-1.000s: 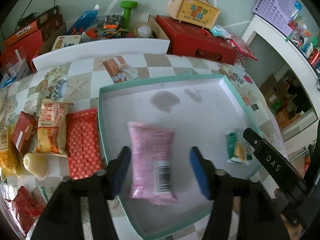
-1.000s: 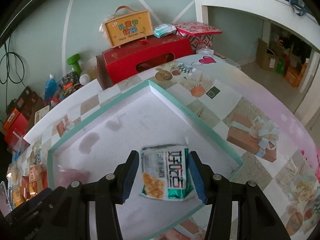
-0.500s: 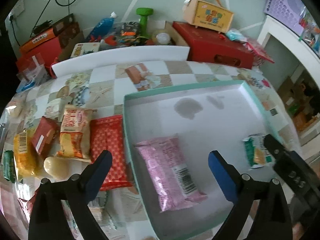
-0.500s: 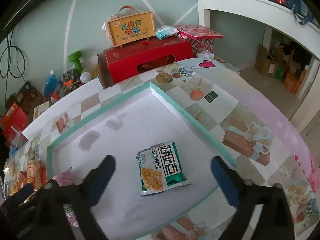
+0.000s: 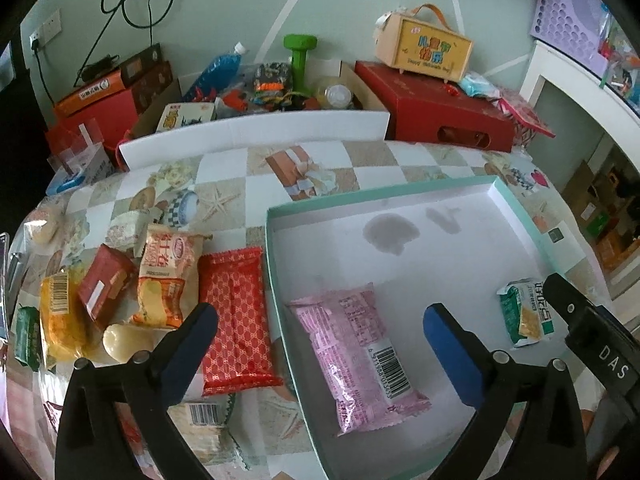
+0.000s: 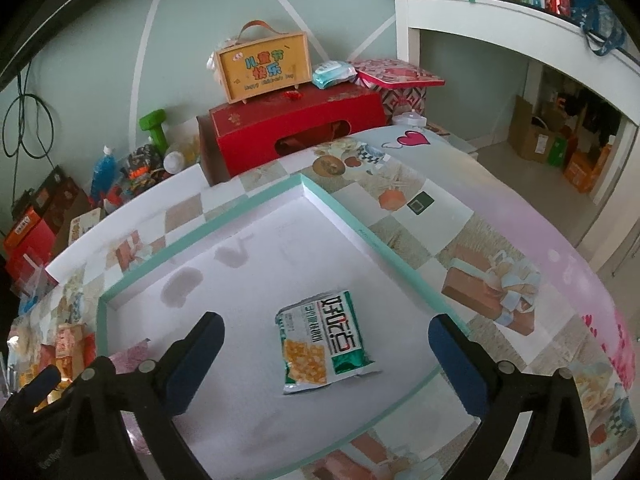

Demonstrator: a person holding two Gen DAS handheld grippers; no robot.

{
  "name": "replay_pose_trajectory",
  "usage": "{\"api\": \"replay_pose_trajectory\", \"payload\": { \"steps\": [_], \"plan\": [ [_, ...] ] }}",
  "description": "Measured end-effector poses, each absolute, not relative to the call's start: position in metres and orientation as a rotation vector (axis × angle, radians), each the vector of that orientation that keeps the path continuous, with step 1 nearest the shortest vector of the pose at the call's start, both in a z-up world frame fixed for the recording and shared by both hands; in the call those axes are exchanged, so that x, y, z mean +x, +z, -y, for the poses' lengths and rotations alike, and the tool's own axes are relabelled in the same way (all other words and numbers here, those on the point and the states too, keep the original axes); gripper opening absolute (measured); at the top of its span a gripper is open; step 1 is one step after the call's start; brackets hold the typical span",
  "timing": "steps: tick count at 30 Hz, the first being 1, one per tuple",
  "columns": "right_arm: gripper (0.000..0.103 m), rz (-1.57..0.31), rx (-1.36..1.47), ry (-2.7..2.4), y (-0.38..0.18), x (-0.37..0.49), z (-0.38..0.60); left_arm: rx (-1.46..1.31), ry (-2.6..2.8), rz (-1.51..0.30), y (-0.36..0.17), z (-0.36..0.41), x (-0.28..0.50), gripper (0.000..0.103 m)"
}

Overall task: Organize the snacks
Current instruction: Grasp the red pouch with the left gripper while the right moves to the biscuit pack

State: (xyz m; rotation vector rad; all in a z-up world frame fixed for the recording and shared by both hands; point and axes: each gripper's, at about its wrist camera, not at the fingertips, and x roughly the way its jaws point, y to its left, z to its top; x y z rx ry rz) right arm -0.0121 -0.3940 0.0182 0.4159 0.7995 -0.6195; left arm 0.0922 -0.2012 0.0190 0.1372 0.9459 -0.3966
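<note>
A shallow white tray with a teal rim (image 5: 276,272) lies on the table; its rim also shows in the right wrist view (image 6: 360,232). A pink snack packet (image 5: 356,352) lies in the tray near its left wall. A green and white snack packet (image 6: 322,340) lies in the tray toward its right side, also seen in the left wrist view (image 5: 528,312). My left gripper (image 5: 320,344) is open and empty above the pink packet and the tray's left wall. My right gripper (image 6: 326,354) is open and empty above the green packet.
Left of the tray lie loose snacks: a red patterned packet (image 5: 236,316), an orange packet (image 5: 168,280), a small red box (image 5: 104,284), a yellow packet (image 5: 60,320). A red box (image 6: 296,132) with a yellow case (image 6: 264,68) stands behind the table.
Both grippers opened wide, let go of their packets and drew back. The pink packet and the green packet now lie free in the tray.
</note>
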Motion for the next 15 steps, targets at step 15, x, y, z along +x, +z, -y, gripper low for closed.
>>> {"api": "replay_pose_trajectory", "payload": {
  "steps": [15],
  "plan": [
    [0.103,-0.744,0.377,-0.507,0.046,-0.019,0.355,0.087,-0.422,-0.878,0.056,0.166,0.077,0.102]
  ]
}}
